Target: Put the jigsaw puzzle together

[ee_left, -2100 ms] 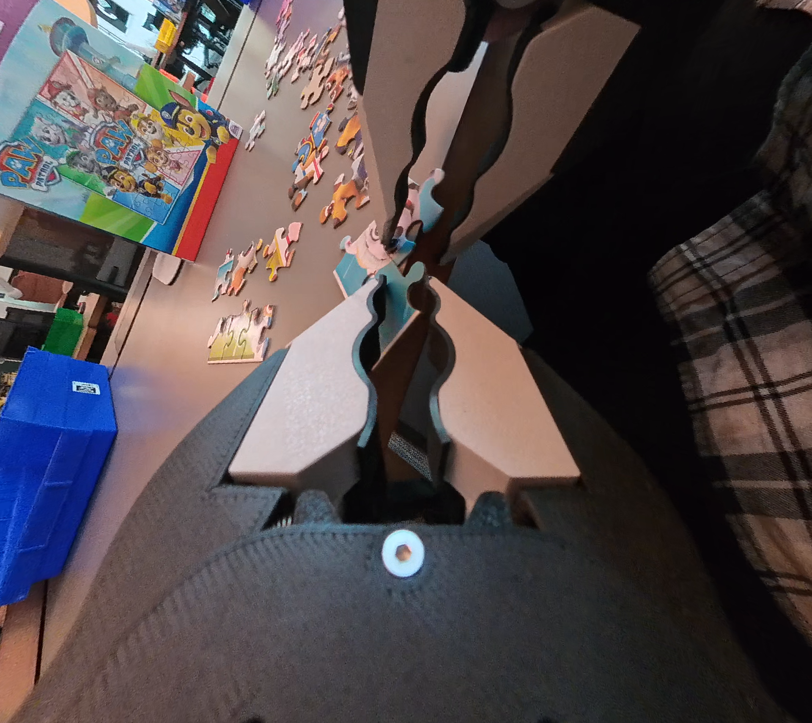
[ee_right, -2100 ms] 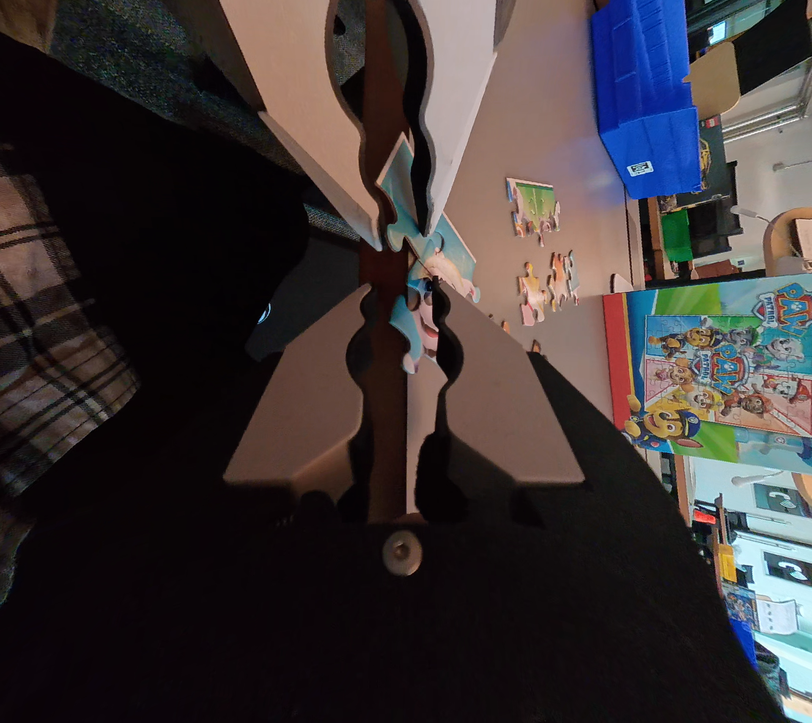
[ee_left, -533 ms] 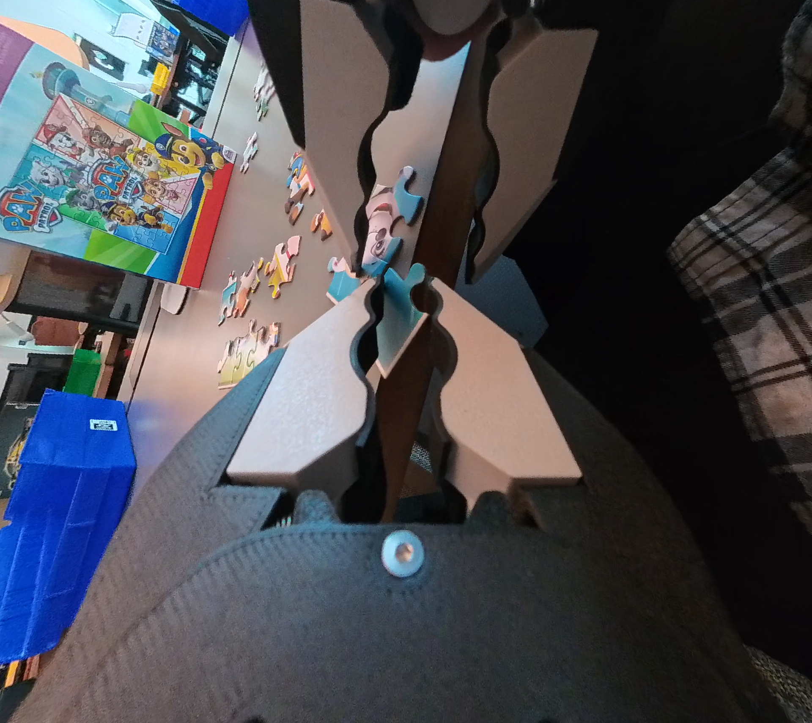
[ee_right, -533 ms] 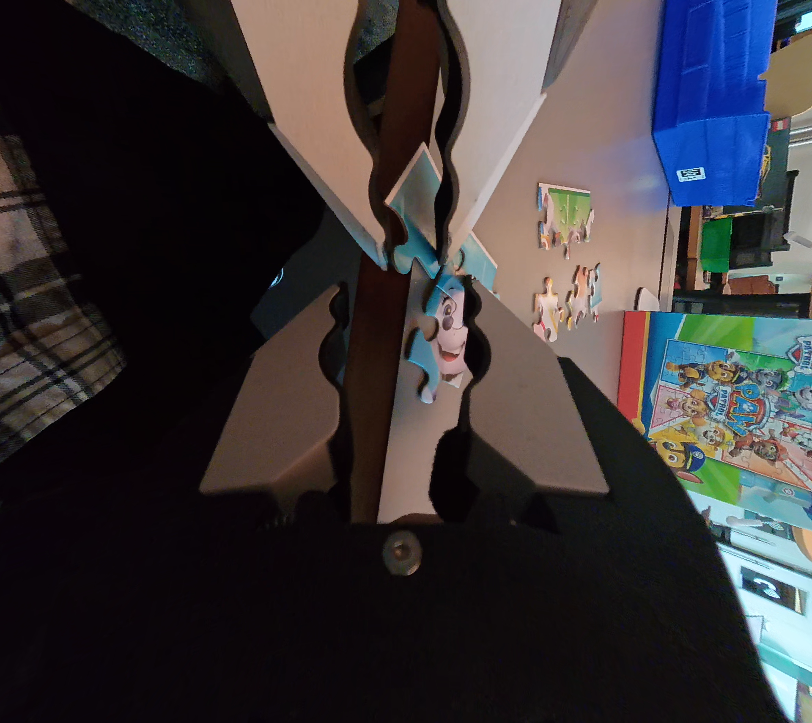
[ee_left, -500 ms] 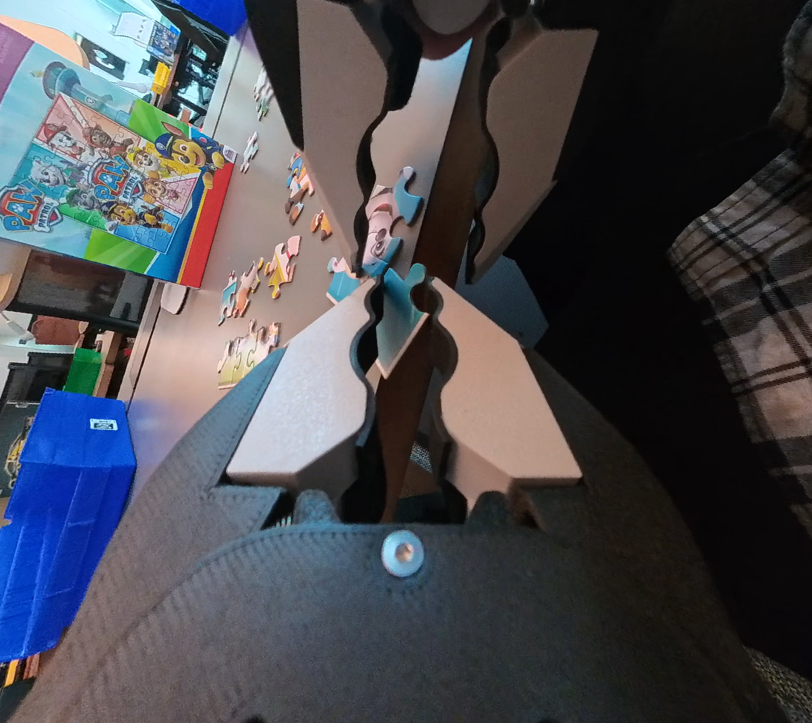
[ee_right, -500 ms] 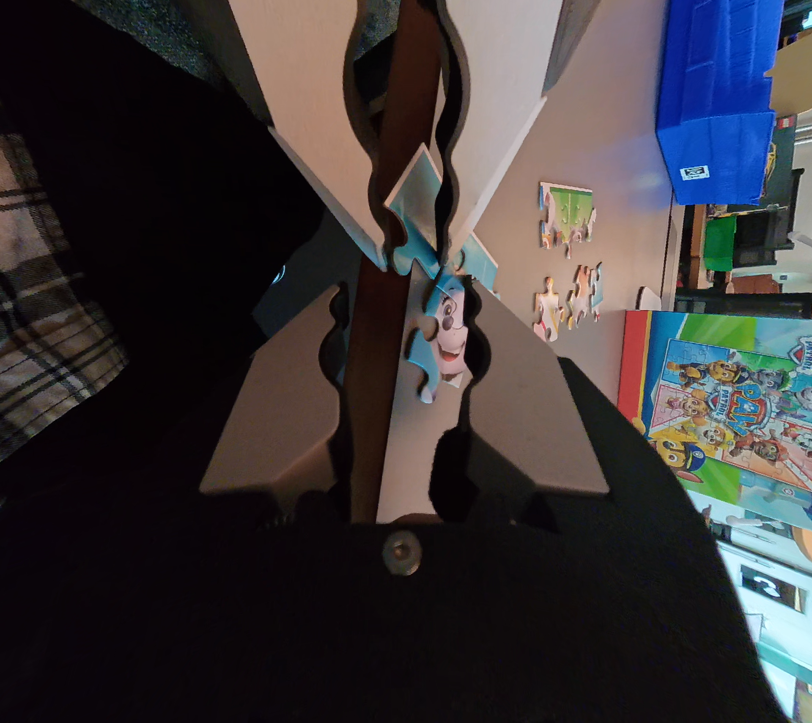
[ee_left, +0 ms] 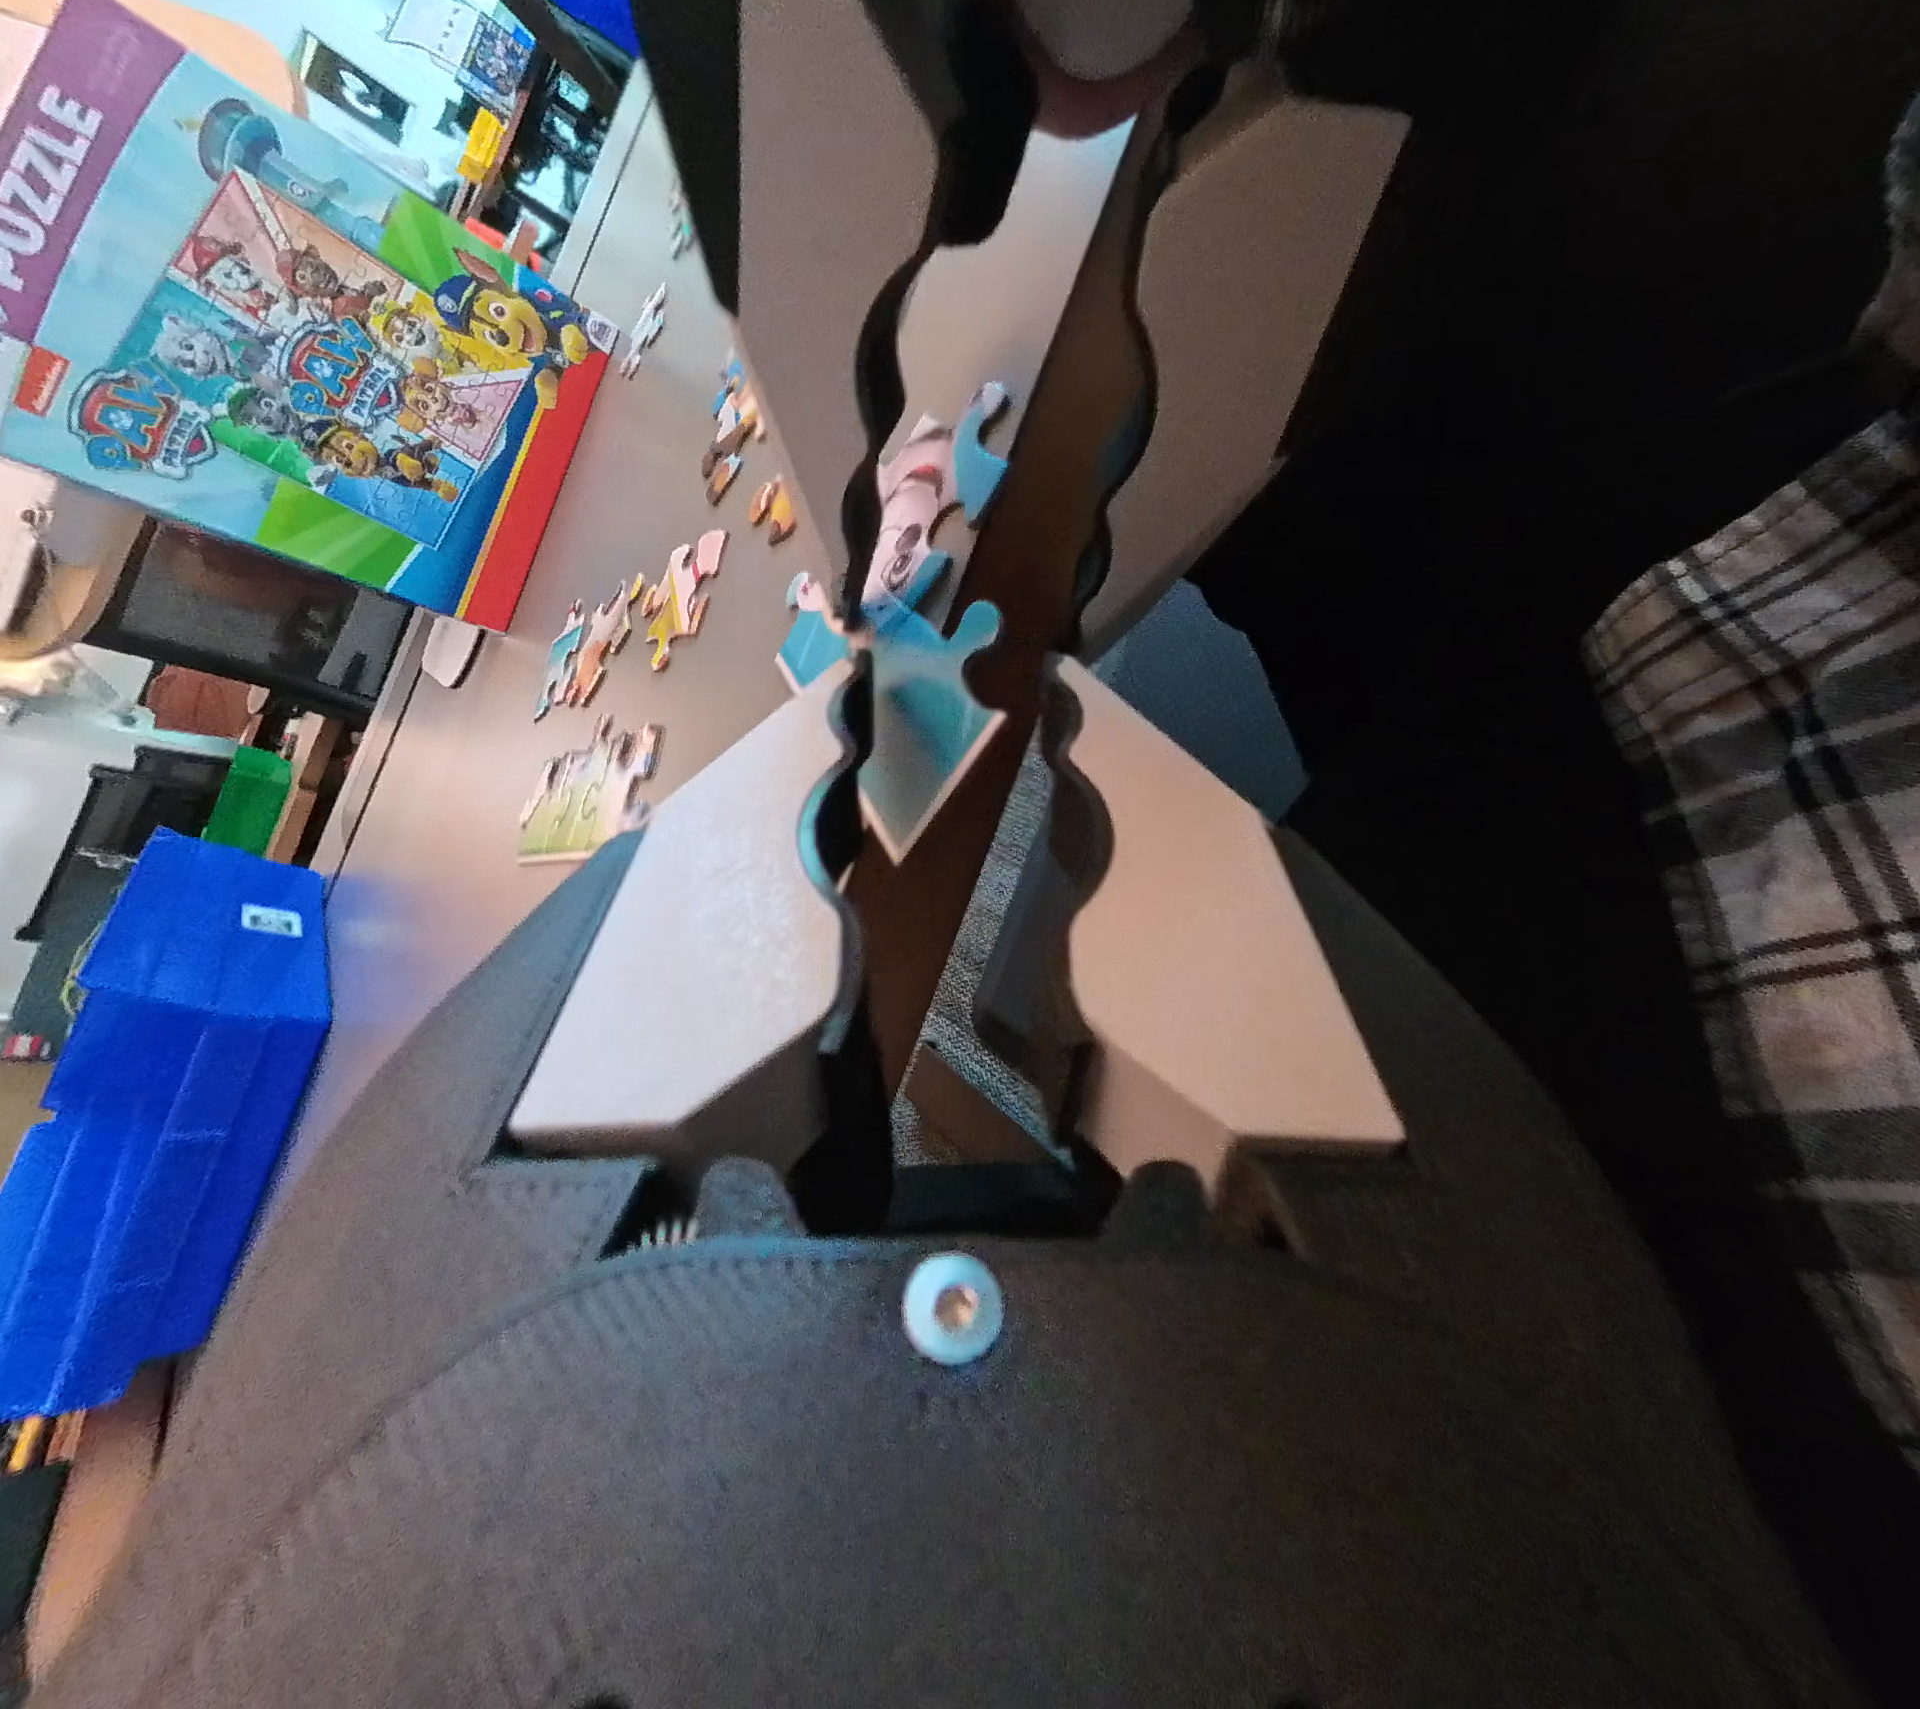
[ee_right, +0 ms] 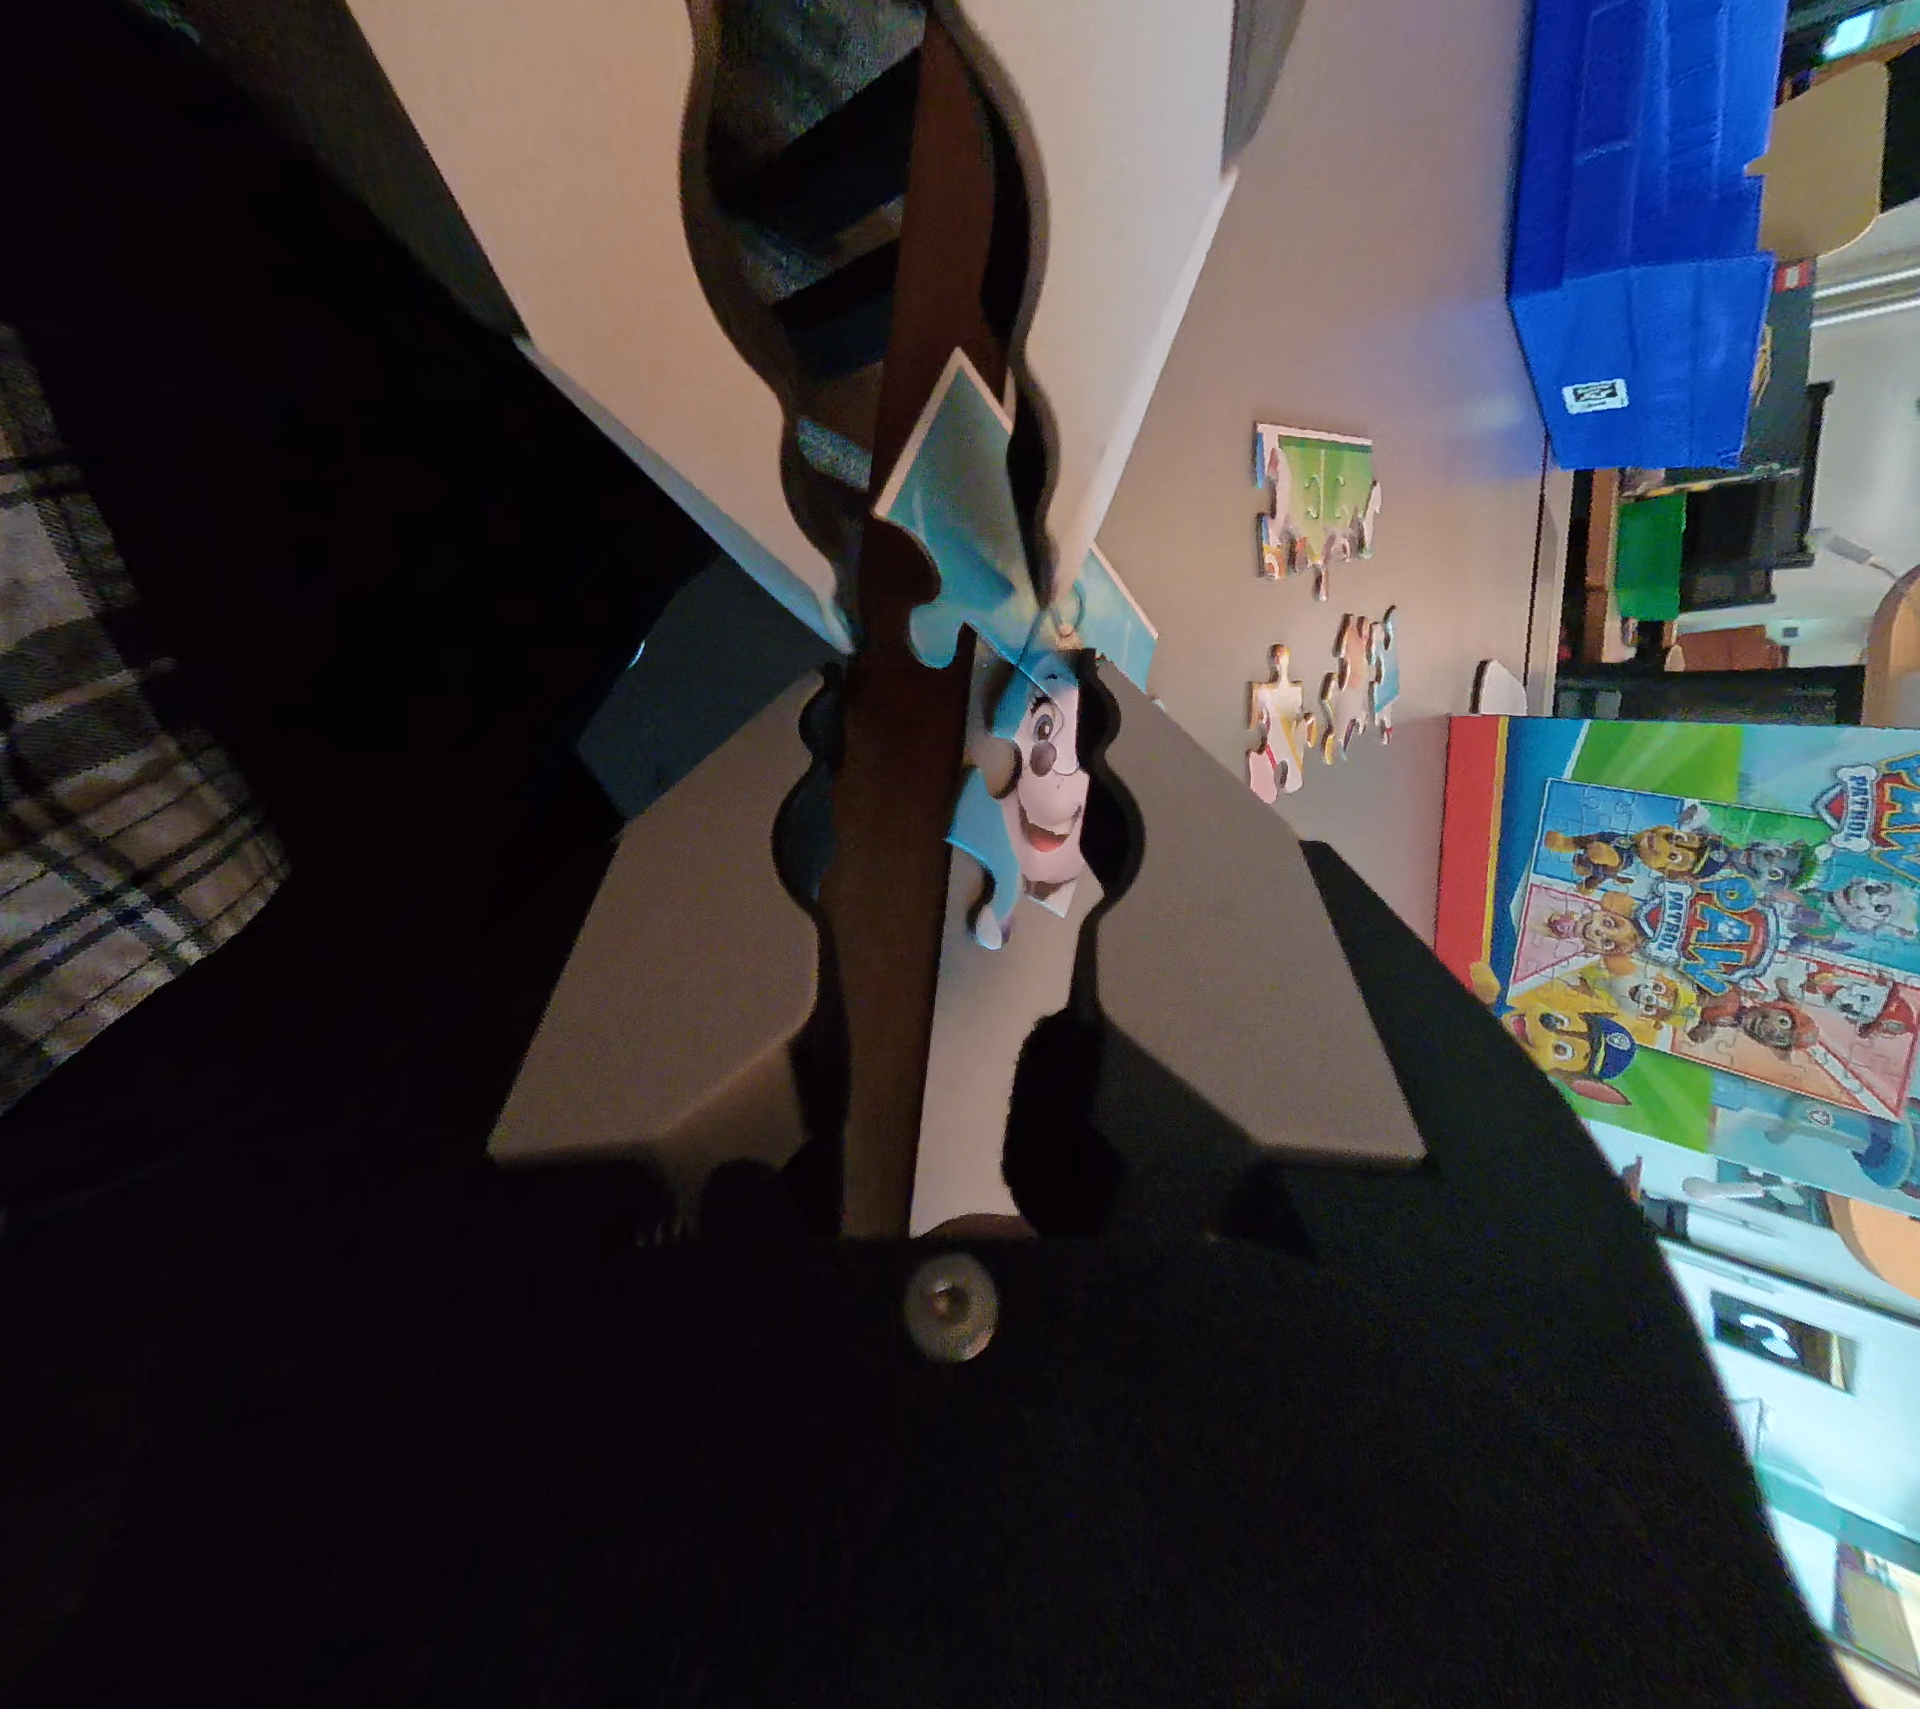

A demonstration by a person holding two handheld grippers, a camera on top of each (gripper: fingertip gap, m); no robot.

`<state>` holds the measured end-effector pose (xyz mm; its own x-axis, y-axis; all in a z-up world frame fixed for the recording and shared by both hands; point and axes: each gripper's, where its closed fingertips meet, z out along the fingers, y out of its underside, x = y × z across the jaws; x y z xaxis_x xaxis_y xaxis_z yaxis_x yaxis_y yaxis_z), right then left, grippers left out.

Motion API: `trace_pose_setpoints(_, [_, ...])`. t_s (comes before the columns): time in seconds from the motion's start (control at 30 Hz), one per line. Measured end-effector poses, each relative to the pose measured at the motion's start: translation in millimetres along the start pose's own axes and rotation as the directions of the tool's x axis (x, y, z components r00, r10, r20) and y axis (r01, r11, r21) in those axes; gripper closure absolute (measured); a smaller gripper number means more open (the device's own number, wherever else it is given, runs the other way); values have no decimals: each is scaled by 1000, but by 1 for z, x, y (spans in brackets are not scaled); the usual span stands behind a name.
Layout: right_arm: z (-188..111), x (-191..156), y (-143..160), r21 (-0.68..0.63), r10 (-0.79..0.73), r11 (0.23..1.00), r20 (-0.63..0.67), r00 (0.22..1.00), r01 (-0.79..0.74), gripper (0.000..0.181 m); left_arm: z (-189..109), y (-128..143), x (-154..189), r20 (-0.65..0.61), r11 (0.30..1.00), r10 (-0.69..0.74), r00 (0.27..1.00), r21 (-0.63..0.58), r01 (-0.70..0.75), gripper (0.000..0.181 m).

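Left wrist view: left gripper (ee_left: 951, 672) pinches a blue puzzle piece (ee_left: 920, 724) pointing lengthwise toward right gripper's (ee_right: 961, 672) gripped dog-face piece (ee_right: 1039, 786); blue bin's (ee_left: 166, 1129) contents hidden.

Pale grey surface (ee_left: 457, 786) with a brown front edge. Lying on it: scattered loose puzzle pieces (ee_left: 681, 584); a small joined green cluster (ee_right: 1314, 506) lying apart from them; a light blue piece (ee_right: 1117, 620) near the front edge. A blue bin (ee_right: 1652, 205) and an upright picture box (ee_left: 301, 402) stand at the far side
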<state>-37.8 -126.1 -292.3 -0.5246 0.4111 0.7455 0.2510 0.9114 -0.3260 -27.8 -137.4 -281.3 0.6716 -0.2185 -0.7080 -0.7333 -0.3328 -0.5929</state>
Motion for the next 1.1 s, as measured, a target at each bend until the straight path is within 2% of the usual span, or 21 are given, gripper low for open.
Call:
trace_pose_setpoints(0.27, [-3,-1,-3,81,-28,996,-37,999,31,141,-4,16,-7,3,1000,-12,1000,-16,12,151])
trace_pose_setpoints(0.33, [-7,0,-7,128,-17,992,-34,999,21,154,-2,22,-12,7,999,1,1000,-37,0,149])
trace_pose_setpoints(0.6, [-8,1,-7,137,-5,991,-17,1000,7,155,0,19,-11,2,1000,3,1000,-28,-3,150])
trace_pose_setpoints(0.73, [-10,1,-8,147,-22,989,-37,999,27,159,-4,8,-12,13,999,-37,999,26,36,168])
trace_pose_setpoints(0.87, [-10,1,-9,144,-63,987,-86,994,75,160,-4,4,-11,28,997,-65,998,47,63,171])
trace_pose_setpoints(1.1, [-17,3,-13,187,-56,979,-115,992,77,178,-6,0,-10,51,996,-59,997,69,55,174])
